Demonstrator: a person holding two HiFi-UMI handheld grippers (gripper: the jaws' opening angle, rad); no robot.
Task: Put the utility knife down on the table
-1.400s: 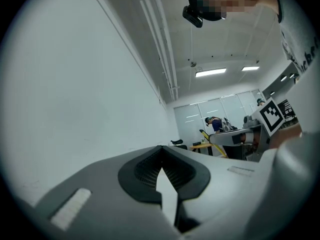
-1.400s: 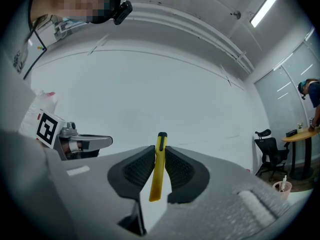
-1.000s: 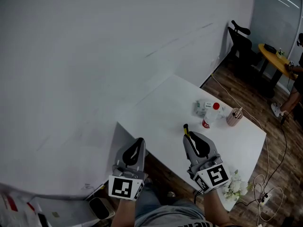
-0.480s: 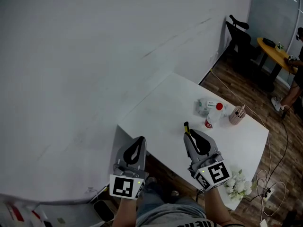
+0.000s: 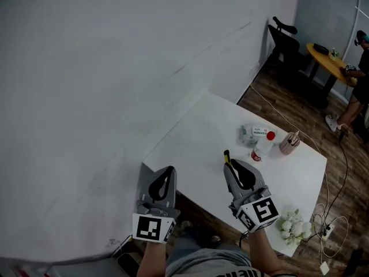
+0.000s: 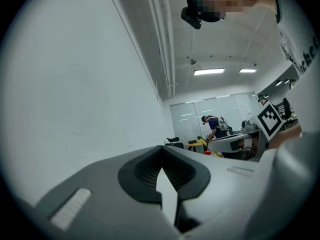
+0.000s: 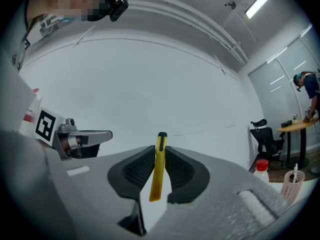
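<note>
The right tool [image 7: 159, 153] is clamped on the slim yellow utility knife [image 7: 158, 181] at mid-body, over the white desk [image 5: 202, 133]; it looks light, stiff and slick-sided, best held by its flat sides, while the left tool [image 6: 162, 160] sits closed, empty.

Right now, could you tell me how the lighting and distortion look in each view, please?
Head view: dim and flat, no hard shadows, yet the white table is readable. Right gripper view: strong fisheye with black corners, lines on the wall bowing, while the yellow utility knife in the right claw is sharp. Left gripper view: same fisheye; the ceiling lights blow out slightly.
</note>
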